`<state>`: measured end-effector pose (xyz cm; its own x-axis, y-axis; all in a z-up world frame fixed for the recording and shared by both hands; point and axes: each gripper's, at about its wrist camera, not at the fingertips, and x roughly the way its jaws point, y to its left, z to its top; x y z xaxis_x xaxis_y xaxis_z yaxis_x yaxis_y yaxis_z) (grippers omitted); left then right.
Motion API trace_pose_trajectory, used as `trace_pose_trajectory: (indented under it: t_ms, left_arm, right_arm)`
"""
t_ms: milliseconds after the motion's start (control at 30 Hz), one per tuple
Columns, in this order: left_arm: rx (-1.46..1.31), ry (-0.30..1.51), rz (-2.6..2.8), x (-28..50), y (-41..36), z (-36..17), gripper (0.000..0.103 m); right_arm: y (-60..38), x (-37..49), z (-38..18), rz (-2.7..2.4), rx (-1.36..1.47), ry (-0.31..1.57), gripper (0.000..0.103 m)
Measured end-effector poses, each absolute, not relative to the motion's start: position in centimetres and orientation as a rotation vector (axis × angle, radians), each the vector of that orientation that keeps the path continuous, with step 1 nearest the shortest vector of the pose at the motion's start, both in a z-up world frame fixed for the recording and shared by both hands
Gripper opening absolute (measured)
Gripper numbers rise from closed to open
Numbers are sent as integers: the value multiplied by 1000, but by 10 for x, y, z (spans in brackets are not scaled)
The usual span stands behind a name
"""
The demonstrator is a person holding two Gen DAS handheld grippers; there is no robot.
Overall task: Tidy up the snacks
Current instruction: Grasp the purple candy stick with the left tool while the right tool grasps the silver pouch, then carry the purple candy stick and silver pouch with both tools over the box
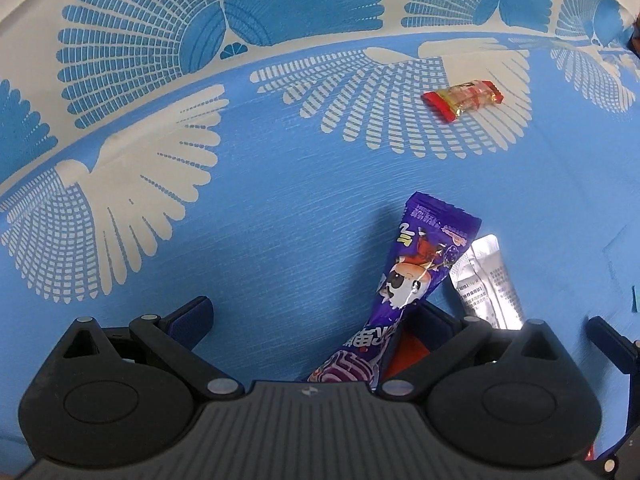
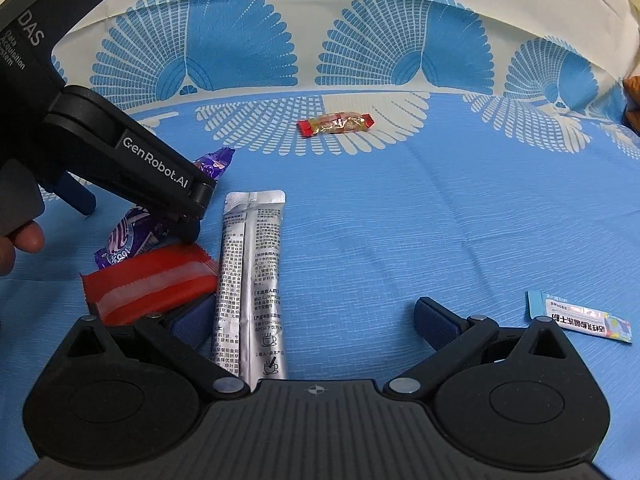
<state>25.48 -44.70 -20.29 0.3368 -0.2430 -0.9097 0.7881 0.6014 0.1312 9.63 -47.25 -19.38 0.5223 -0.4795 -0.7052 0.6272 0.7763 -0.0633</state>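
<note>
Risk, purple packet: we judge the purple snack packet [image 1: 416, 276] could slip or swing. It leans against only the right finger of our left gripper [image 1: 316, 320], whose jaws stand wide apart, so nothing clamps it.
Risk, pile: the purple packet overlaps the red wrapper [image 2: 156, 284], and the silver sachet [image 2: 252, 280] lies just beside both. Closing the left jaws here could, we think, catch two packets at once or nudge the silver one askew.
Risk, crowding: our two tools work near each other over the same cluster, so they could bump.
Left gripper: jaws spread, holding nothing firmly. In the right wrist view a person's hand [image 2: 20, 240] shows at its handle.
Right gripper [image 2: 308, 324]: jaws spread wide, gripping nothing. The lower end of the silver sachet lies between its fingers, beside the left one.
Surface: a blue tablecloth [image 2: 440, 220] with pale fan shapes, turning cream with blue fans toward its far edge.
Purple packet, look: long, glossy, crinkled, with a cartoon face and pale lettering.
Red wrapper, look: flat, red with a pale stripe and a zigzag edge.
Silver sachet, look: a narrow foil stick, printed with small dark text and cup symbols, pointing toward the far edge.
Clear candy bar [image 2: 336, 123]: see-through middle, red ends, alone near the far edge, well apart from the cluster.
Light blue sachet [image 2: 580, 316]: small and flat, toward the right edge, beside the right gripper's right finger.
</note>
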Motion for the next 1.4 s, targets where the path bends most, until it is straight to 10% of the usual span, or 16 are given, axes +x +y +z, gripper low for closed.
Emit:
trace_pose_trajectory:
  t_ms: [567, 600, 667, 700, 1400]
  left_arm:
    - [667, 964, -734, 248, -448, -200, 101]
    - [678, 935, -730, 244, -448, -198, 95]
    - [666, 889, -762, 237, -445, -187, 19]
    - [655, 899, -768, 235, -443, -183, 12]
    - [392, 774, -867, 48, -224, 21, 12]
  right_arm:
    - [-470, 95, -198, -655, 190, 768, 102]
    - [-471, 95, -196, -648, 193, 773, 89]
    - [-467, 93, -187, -620, 182, 749, 31]
    - [-465, 94, -184, -616, 166, 762, 27]
    - [-348, -54, -10, -545, 286, 650, 25]
